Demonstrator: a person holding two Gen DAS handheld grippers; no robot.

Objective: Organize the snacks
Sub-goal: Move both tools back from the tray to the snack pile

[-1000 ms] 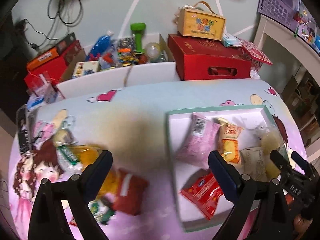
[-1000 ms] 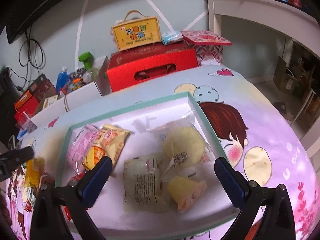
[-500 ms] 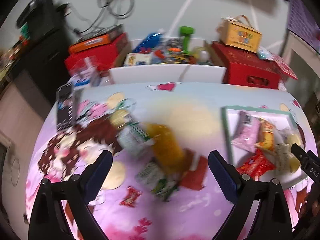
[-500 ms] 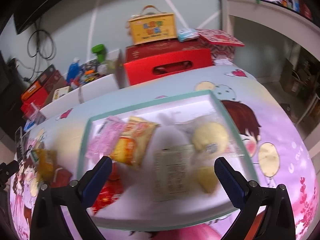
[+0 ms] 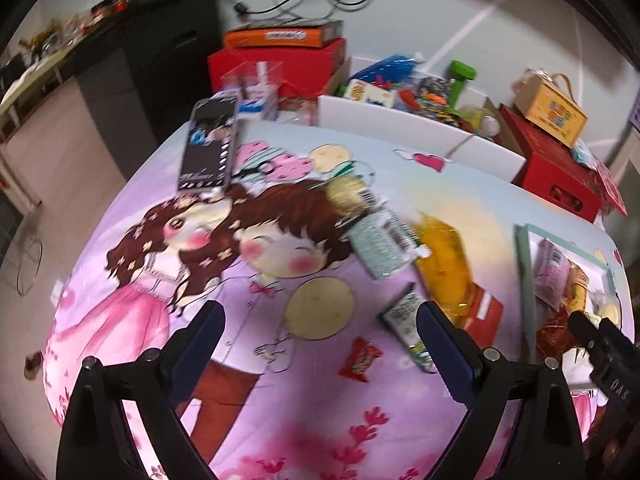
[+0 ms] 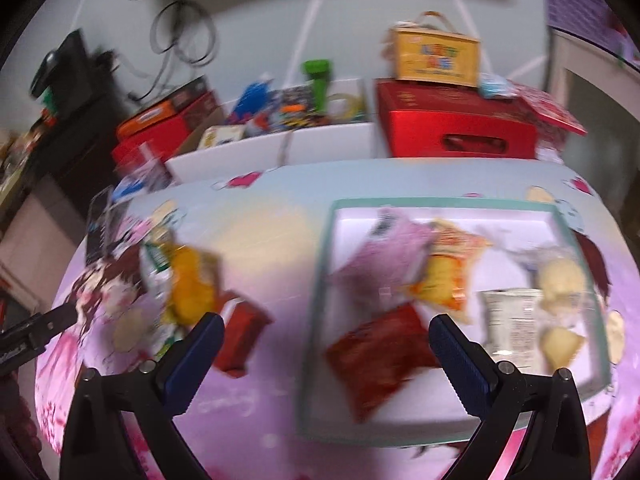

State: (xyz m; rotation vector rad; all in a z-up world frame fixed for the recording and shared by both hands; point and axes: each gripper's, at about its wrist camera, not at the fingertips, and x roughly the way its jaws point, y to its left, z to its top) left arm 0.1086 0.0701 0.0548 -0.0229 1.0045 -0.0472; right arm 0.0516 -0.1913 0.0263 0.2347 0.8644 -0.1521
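Note:
Loose snack packets lie on the cartoon-print table: a yellow packet point(image 5: 442, 268), a pale green packet point(image 5: 380, 240), a red box point(image 5: 482, 312), a small green-white packet point(image 5: 408, 320) and a small red candy point(image 5: 360, 360). My left gripper point(image 5: 320, 320) hangs open above the table in front of them, holding nothing. A white tray with a teal rim point(image 6: 320, 264) holds a pink packet point(image 6: 384, 260), an orange packet point(image 6: 448, 276), a red packet point(image 6: 380, 356), a white packet point(image 6: 512, 324) and pale buns point(image 6: 560, 276). My right gripper point(image 6: 326, 336) is open over the tray's left edge, empty.
A phone point(image 5: 210, 146) lies at the table's far left corner. Behind the table stand a white bin of toys point(image 5: 412, 120), red boxes point(image 6: 456, 126) and a yellow carry box point(image 6: 436, 58). The right gripper's tips point(image 5: 596, 336) show at the left view's right edge.
Both views have swung left. The left gripper moved from beside the tray to the loose packets on the table's left half. The right gripper shifted from the tray's middle to its left edge.

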